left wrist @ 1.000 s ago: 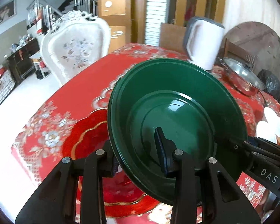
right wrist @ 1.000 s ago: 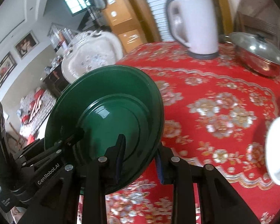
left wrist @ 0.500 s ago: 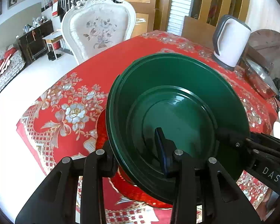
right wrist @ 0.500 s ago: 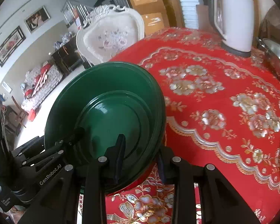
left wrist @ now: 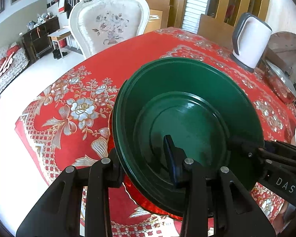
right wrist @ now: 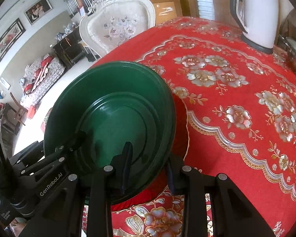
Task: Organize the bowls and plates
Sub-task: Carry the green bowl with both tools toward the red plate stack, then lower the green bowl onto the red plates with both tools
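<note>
green plates (left wrist: 187, 106), a nested stack, sit tilted above a red plate (right wrist: 182, 122) on the bench (right wrist: 236, 90), near the white kettle (left wrist: 250, 39); your left gripper (left wrist: 146, 158) and right gripper (right wrist: 148, 164) fingers each pinch opposite rims.

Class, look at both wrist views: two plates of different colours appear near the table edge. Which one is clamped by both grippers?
The green plate: the left gripper and right gripper each pinch its rim. The red plate lies underneath, gripped by neither.

My table's red floral cloth (right wrist: 236, 102) carries a white kettle (right wrist: 256, 13) far right, a red plate (left wrist: 140, 197) near.
</note>
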Available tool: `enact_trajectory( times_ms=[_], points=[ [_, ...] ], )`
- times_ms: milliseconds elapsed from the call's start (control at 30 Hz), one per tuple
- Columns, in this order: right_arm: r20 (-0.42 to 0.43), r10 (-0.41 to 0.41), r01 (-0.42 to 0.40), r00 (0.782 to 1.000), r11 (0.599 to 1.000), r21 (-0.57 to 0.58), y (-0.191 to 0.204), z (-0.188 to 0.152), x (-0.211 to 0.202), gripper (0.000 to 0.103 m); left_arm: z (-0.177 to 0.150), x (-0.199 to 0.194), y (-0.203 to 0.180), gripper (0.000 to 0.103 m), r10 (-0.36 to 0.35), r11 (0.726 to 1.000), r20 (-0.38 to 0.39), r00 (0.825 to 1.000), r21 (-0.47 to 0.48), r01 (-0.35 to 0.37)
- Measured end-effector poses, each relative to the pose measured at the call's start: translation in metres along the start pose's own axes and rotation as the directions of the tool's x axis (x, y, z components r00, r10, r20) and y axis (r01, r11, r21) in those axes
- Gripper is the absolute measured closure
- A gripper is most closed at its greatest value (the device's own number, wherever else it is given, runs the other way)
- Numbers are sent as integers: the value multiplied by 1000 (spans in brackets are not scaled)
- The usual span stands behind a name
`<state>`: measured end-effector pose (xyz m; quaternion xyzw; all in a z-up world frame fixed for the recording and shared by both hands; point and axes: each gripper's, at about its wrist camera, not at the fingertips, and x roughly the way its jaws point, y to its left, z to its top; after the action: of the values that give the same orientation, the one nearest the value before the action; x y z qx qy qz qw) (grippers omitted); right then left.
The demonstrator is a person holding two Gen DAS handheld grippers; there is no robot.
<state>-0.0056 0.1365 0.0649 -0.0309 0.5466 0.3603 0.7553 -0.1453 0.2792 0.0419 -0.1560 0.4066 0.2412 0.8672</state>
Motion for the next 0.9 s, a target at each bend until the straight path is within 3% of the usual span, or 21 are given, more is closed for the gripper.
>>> enact_trajectory(
  times_ms=[467, 600, 700, 733, 900],
  points=[
    [1, 40, -40, 999, 998, 48, -2, -1, -2, 71, 1, 0, 9, 67, -35, 999, 3, 999, -32, 35],
    [22, 43, -44, 999, 997, 56, -2, -1, -8, 67, 2, -9, 8, 48, -38, 999, 29, 999, -15, 39],
    [35, 56, -58, 998, 996, 61, -3, 0, -14, 67, 1, -17, 8, 44, -32, 999, 47, 998, -9, 32],
    [39, 57, -59, 998, 996, 59, -3, 0, -15, 66, 1, -20, 9, 36, -21, 1000, 54, 998, -6, 21],
    [56, 61, -64, 997, 996, 58, -3, -1, -22, 65, 2, -33, 12, 33, 15, 1000, 94, 995, 10, -16]
  ],
)
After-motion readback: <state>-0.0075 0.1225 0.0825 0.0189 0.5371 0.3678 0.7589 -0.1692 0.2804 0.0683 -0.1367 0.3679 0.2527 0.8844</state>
